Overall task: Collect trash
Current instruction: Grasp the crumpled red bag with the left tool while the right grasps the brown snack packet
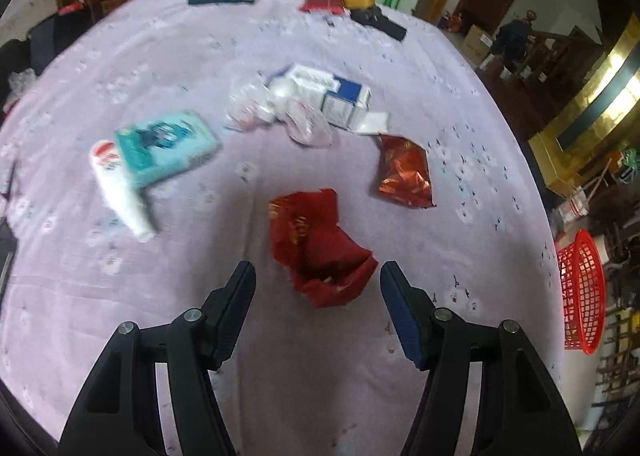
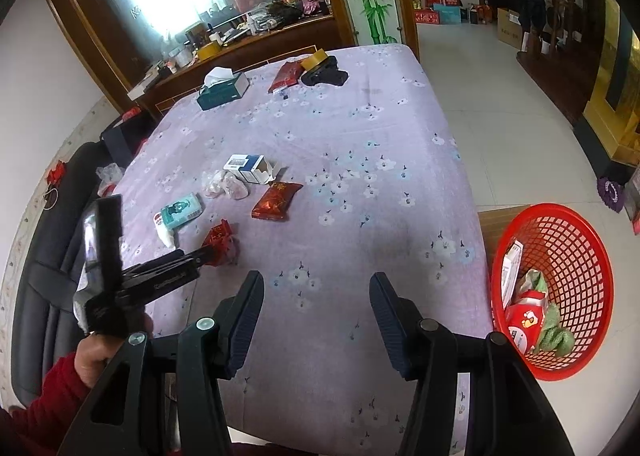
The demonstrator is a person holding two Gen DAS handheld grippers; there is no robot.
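1. Pointing steeply down, left gripper [image 1: 318, 276] hangs over crumpled red paper wrapper [image 1: 320, 244] on lilac floral tablecloth [image 1: 200, 55]; jaws spread, wrapper sits between the tips, no pad pressing on it.
2. Left hand [image 2: 94, 360] in red sleeve grips its handle at table's near-left edge.
3. Right gripper [image 2: 316, 288] tilts down over bare cloth, jaws released, nothing between.
4. Red plastic mesh basket [image 2: 576, 240] beside table's right edge holds red-white packets and green wrapper.
5. Shiny red foil snack bag [image 1: 406, 171] lies just beyond the wrapper.
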